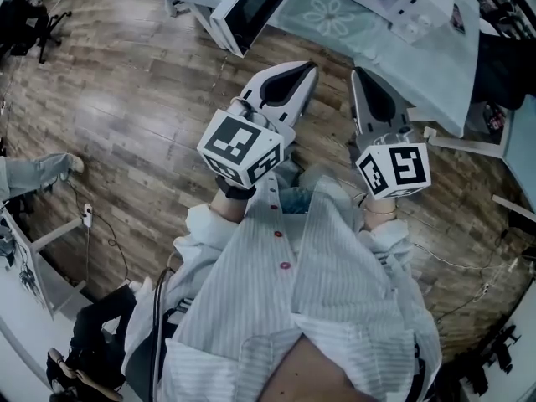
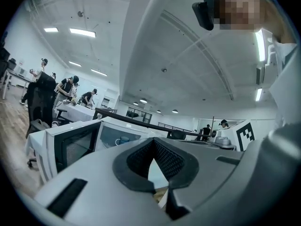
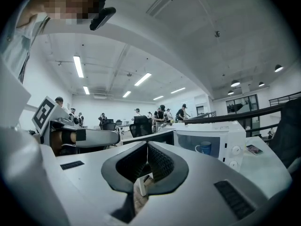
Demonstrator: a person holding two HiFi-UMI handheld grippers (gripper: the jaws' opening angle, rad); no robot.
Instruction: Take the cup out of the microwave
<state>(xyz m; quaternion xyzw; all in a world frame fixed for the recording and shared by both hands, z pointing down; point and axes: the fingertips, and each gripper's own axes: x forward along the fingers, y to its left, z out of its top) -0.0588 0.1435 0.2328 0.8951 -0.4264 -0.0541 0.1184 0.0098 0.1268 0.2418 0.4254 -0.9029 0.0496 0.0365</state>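
Plank floor (image 1: pixel 126 99) stretches from the person's striped shirt (image 1: pixel 335 291) up to the table (image 1: pixel 419 74), draped in pale cloth with a flower print. On it stands a boxy white microwave (image 3: pixel 211 142), its dark-glazed door (image 1: pixel 251 11) swung wide at the head view's top. The blue cup (image 3: pixel 203 148) sits inside the cavity; a phone (image 3: pixel 254 149) lies just beside. The left hand-held gripper (image 1: pixel 308 69) and right hand-held gripper (image 1: pixel 358 74) have ribbed black pads pressed together, holding nothing, short of the table.
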